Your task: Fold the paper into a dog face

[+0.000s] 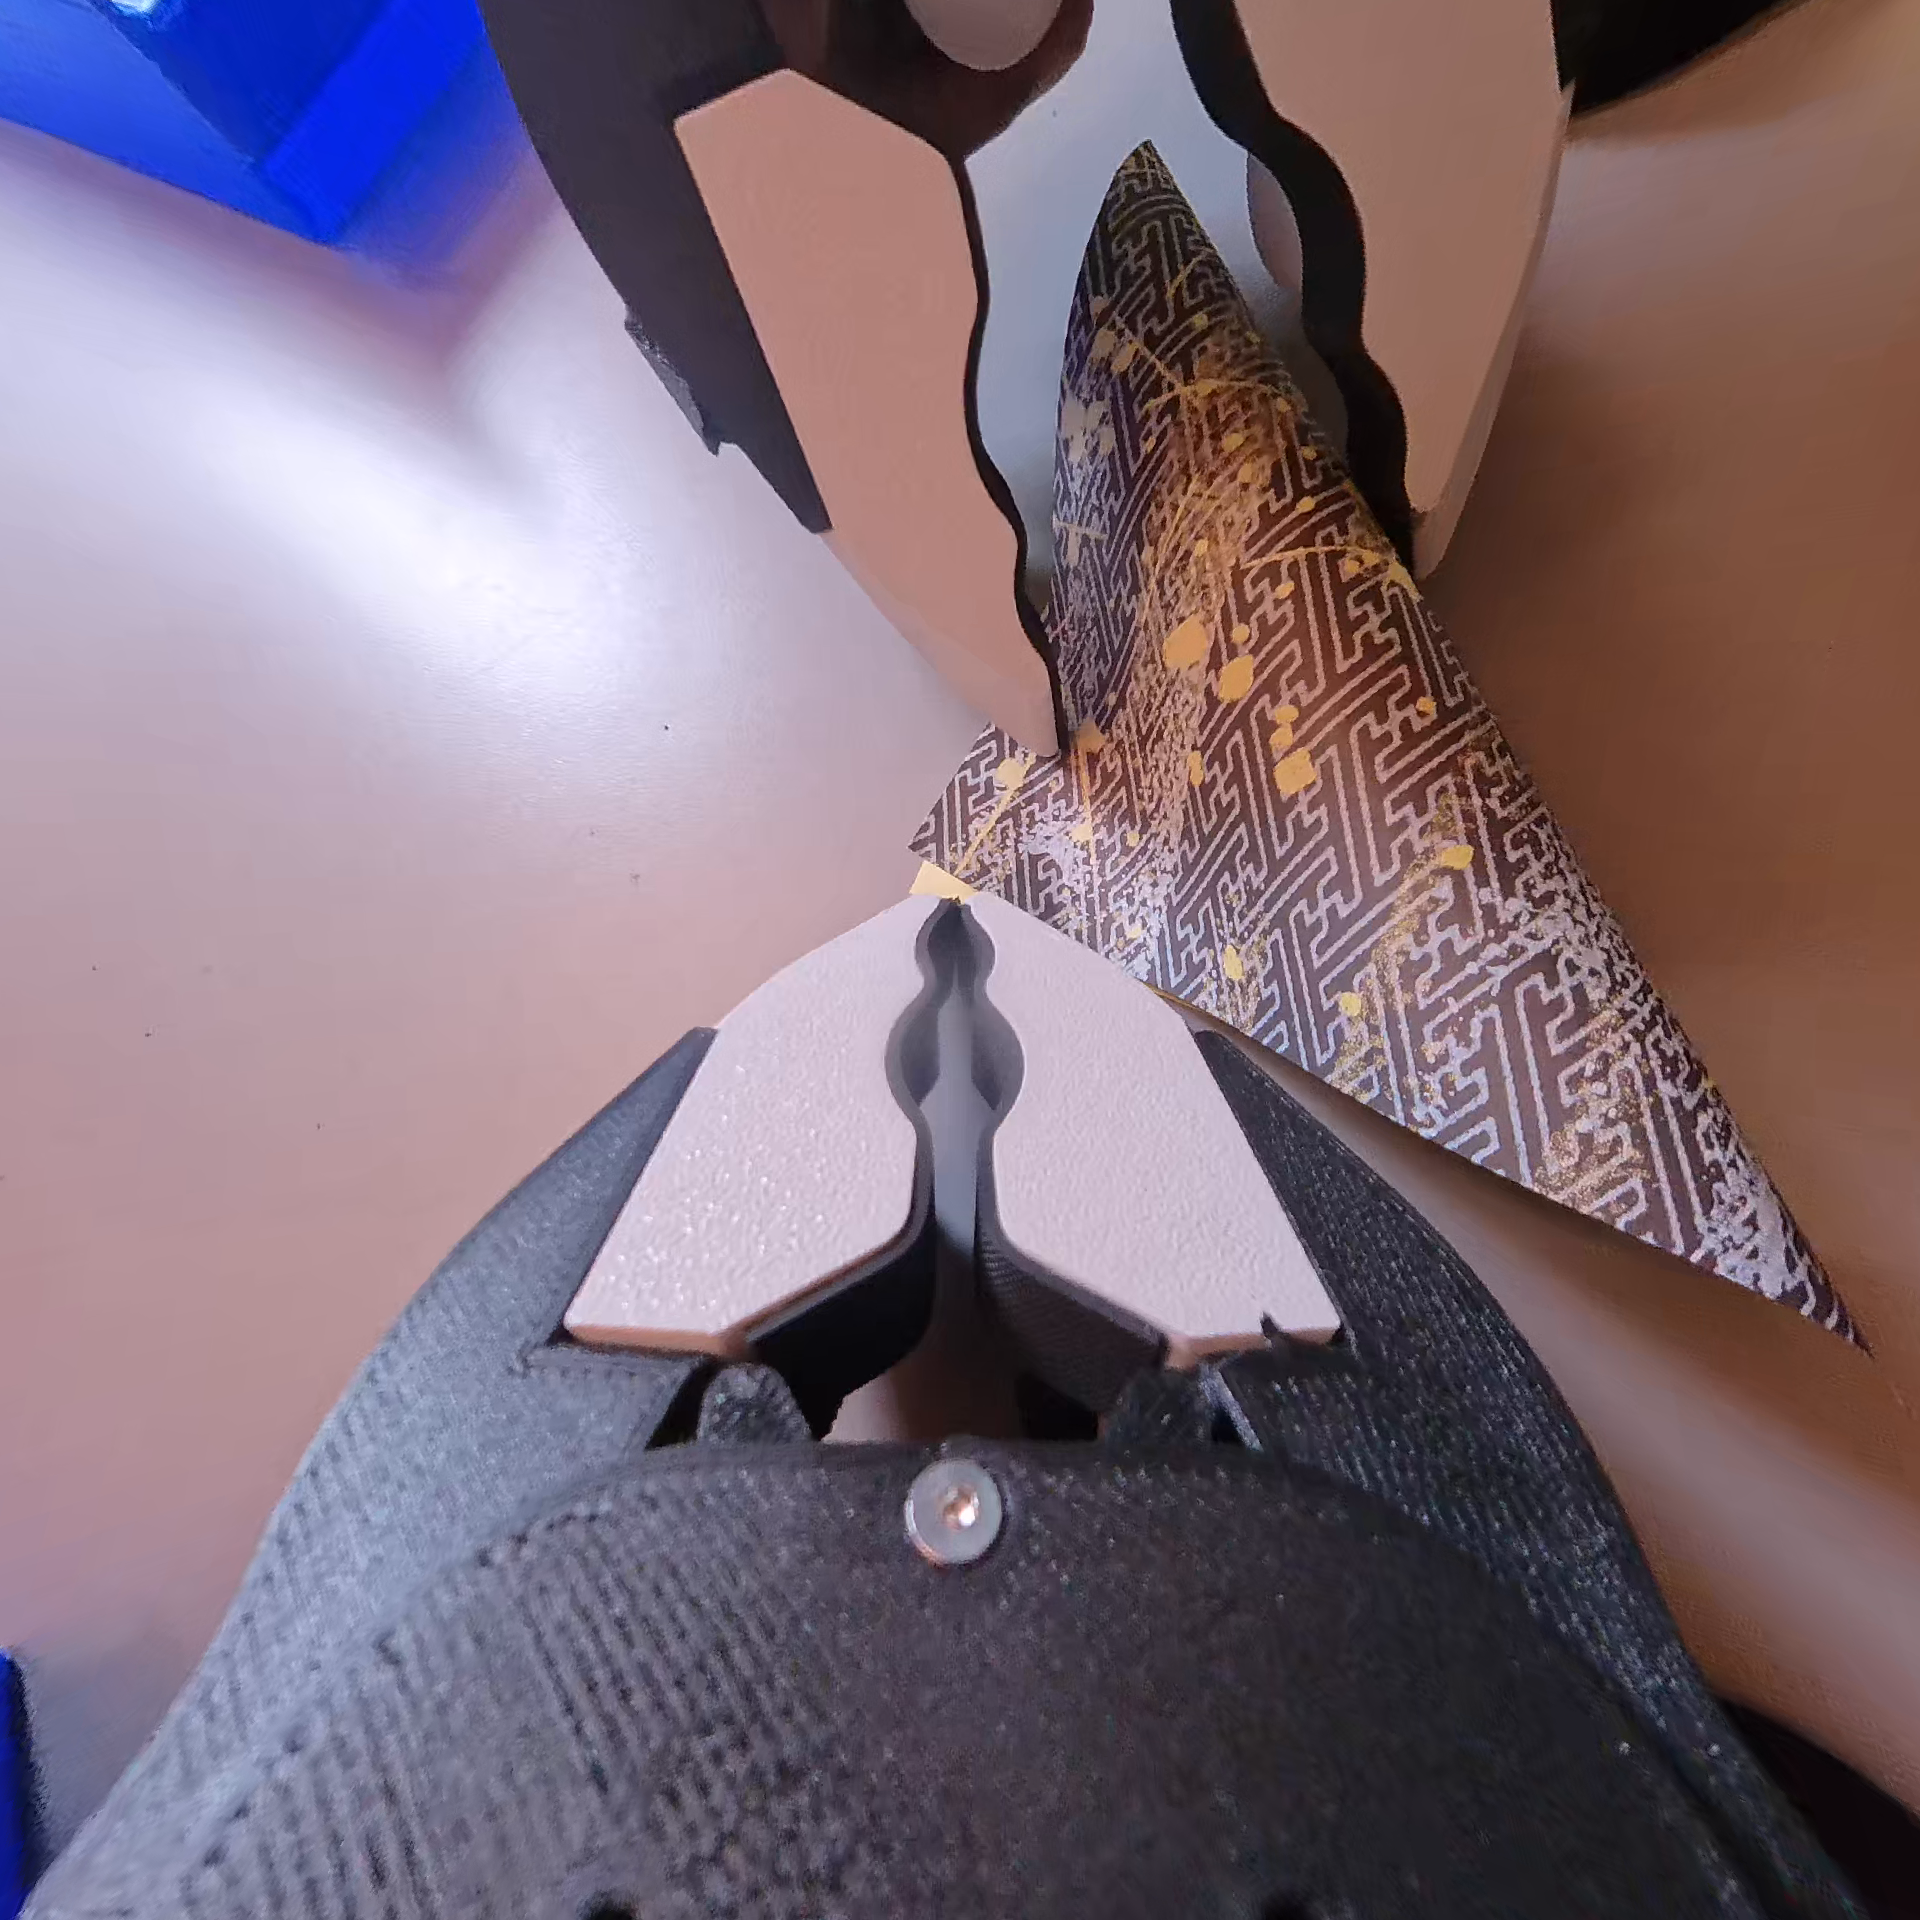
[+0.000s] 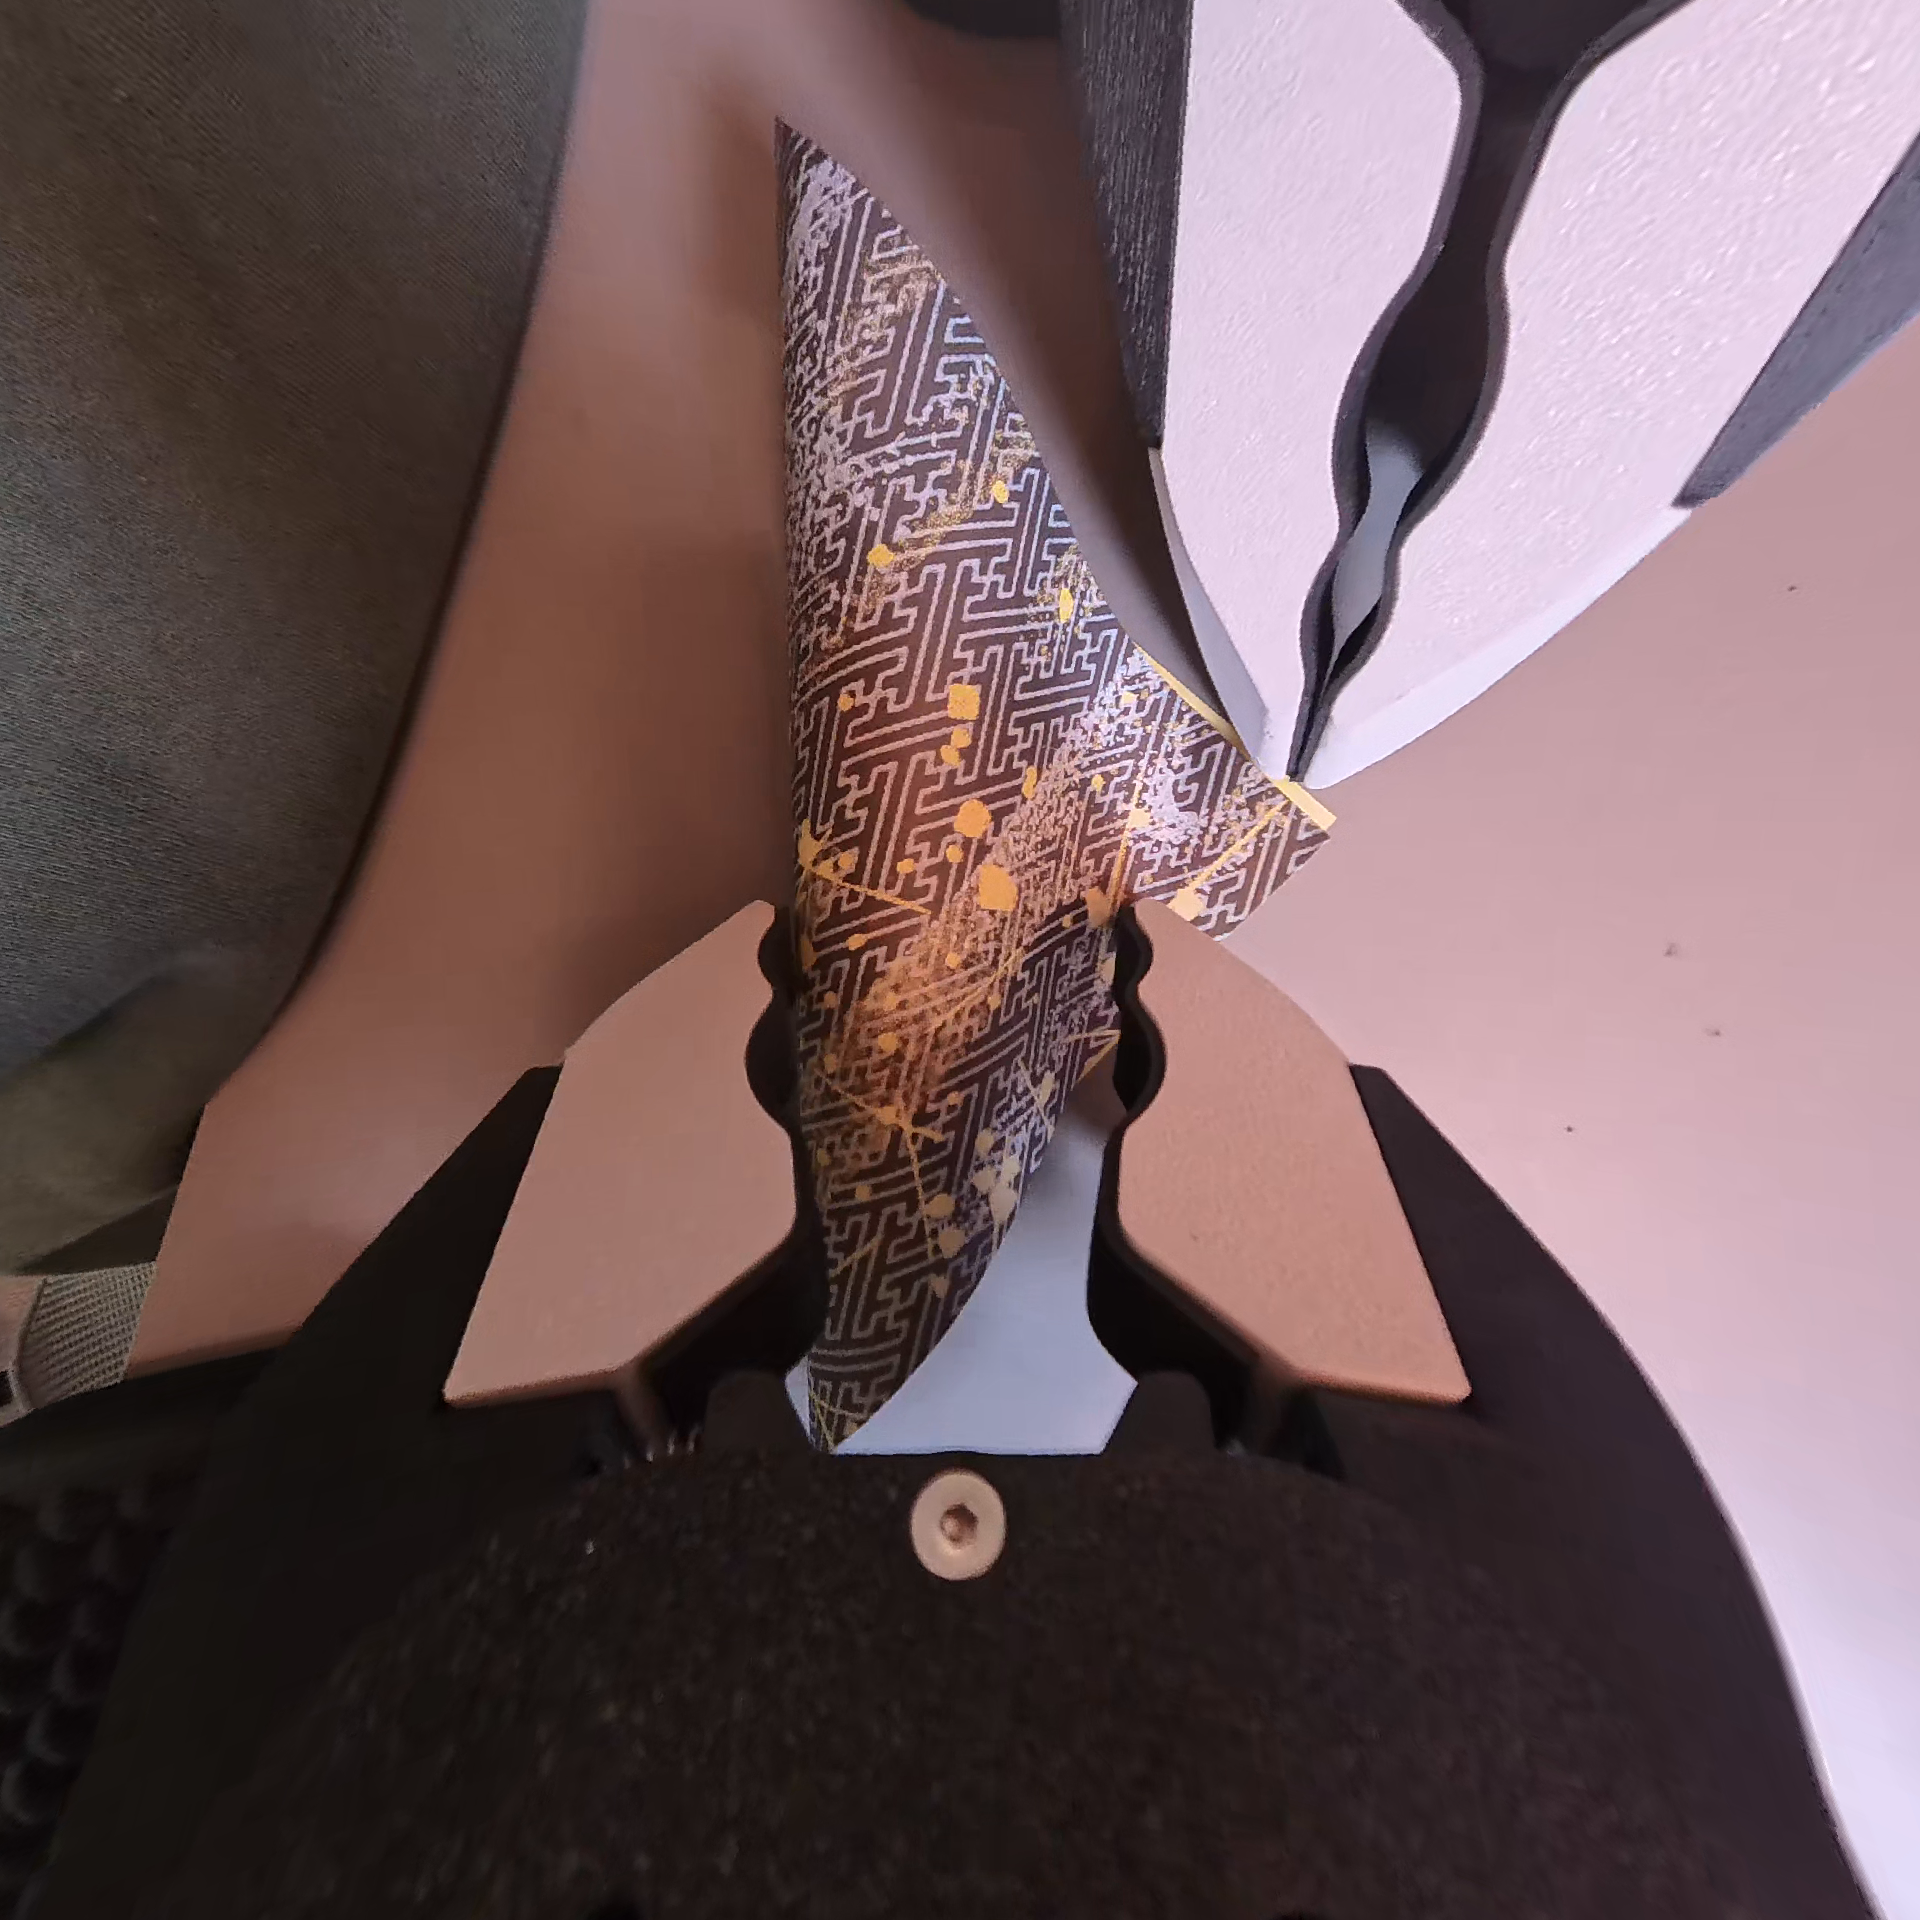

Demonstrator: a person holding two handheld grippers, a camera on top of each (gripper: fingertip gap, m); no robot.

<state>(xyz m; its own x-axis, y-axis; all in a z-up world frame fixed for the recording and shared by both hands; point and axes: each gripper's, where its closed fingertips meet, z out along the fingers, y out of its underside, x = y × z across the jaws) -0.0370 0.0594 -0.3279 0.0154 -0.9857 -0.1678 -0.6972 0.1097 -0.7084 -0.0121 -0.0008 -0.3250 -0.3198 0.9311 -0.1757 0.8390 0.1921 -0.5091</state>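
Note:
The paper (image 1: 1351, 883) is dark with a white maze pattern and gold splashes, folded into a triangle on the table. Its yellow underside peeks out at one corner. My left gripper (image 1: 951, 914) is shut, with its tips right at that corner; I cannot tell if it pinches the paper. It also shows in the right wrist view (image 2: 1299, 774). My right gripper (image 2: 951, 925) is open and straddles a flap of the paper (image 2: 935, 727) that curls up between its fingers. In the left wrist view, the right gripper (image 1: 1231, 644) has one fingertip (image 1: 1039, 727) pressing on the paper.
The table (image 1: 416, 831) is a smooth pinkish-beige surface. A blue object (image 1: 260, 104) lies at its far left in the left wrist view. Grey-green cloth (image 2: 208, 520) hangs beyond the table edge on the left of the right wrist view.

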